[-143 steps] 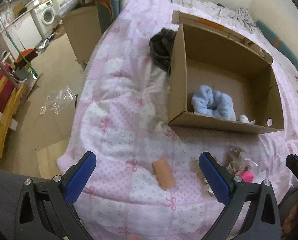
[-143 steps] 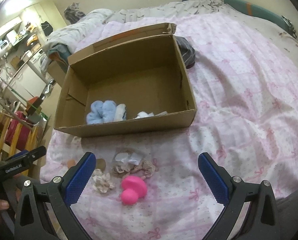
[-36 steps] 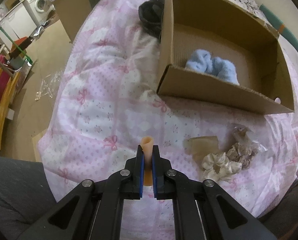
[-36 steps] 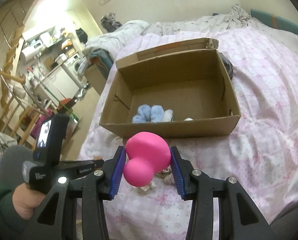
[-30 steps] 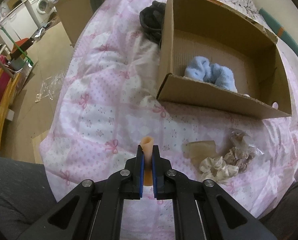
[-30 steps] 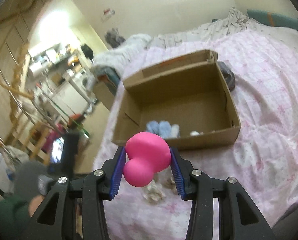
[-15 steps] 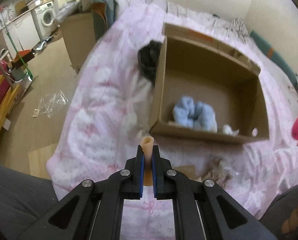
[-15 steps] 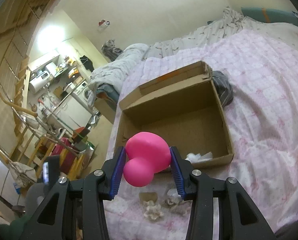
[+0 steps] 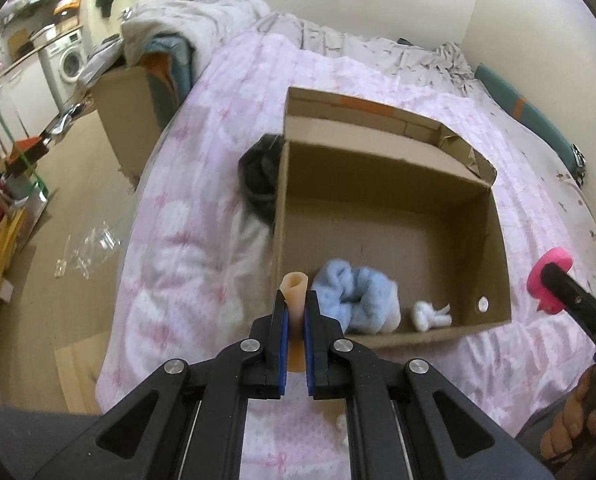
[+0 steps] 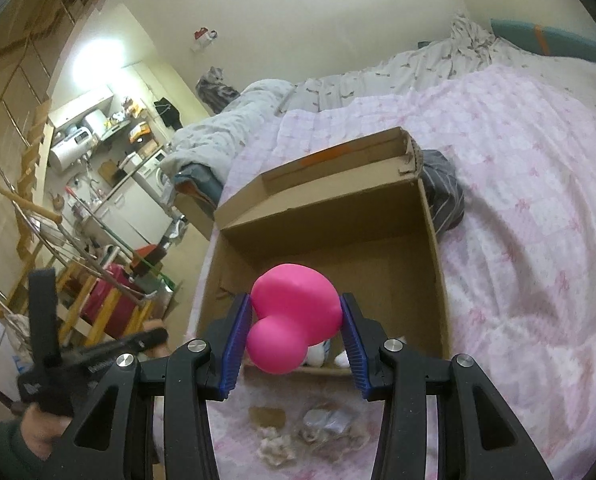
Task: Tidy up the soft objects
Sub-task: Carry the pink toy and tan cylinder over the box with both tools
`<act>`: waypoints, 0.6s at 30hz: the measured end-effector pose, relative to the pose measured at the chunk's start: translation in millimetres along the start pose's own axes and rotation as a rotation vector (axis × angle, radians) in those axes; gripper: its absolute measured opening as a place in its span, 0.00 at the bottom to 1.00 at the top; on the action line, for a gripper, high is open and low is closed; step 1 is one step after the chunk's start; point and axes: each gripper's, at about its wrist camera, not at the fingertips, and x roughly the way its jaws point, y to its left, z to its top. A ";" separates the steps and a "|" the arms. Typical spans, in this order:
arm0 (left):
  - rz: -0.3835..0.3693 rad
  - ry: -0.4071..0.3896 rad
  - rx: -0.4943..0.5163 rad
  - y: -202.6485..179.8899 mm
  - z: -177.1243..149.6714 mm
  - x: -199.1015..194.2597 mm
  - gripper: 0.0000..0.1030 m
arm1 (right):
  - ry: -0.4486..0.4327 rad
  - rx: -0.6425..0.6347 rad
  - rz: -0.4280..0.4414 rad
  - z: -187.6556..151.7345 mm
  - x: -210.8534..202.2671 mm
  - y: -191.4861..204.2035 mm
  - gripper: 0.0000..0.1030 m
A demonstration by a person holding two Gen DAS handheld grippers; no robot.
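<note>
room: a bedroom is opening at the upper left of both frames onto a kitchen corner with a washing machine (image 9: 70, 65); a clear plastic wrapper (image 9: 87, 250) is lying on the floor at left.
bed: a pink bow-print quilt (image 9: 185, 216) is covering the bed and carrying everything; a dark garment (image 9: 259, 178) is lying against the box's left wall.
cardboard box: the cardboard box (image 9: 494, 216) is sitting open at centre frame, directly ahead of and below both tools, its near wall toward them; a blue fluffy cloth (image 9: 356, 292) and a small white piece (image 9: 428, 313) are lying inside at its near edge.
right tool: the right tool (image 10: 295, 330) is gripping the pink squishy toy (image 10: 293, 320) by its sides, over the box's near wall in the right wrist view.
left tool: the left tool (image 9: 295, 320) is clamping tight on a thin peach tube-like piece (image 9: 295, 286), long axis pointing up toward the box's near-left corner.
nearer hand: likely the right, its load already over the box.
leftovers: scrunchies (image 10: 275, 446) and a crinkled bag (image 10: 326, 420) are waiting on the quilt below the box.
</note>
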 end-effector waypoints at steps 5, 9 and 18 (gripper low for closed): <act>-0.015 -0.002 0.007 -10.2 12.8 8.7 0.06 | 0.023 0.009 -0.027 9.1 14.8 -11.7 0.45; -0.027 0.012 0.021 -19.1 18.0 19.0 0.06 | 0.056 0.049 -0.059 5.3 28.0 -24.5 0.45; -0.028 -0.015 0.093 -43.0 43.8 39.2 0.06 | 0.136 0.093 -0.112 -5.1 50.7 -40.4 0.45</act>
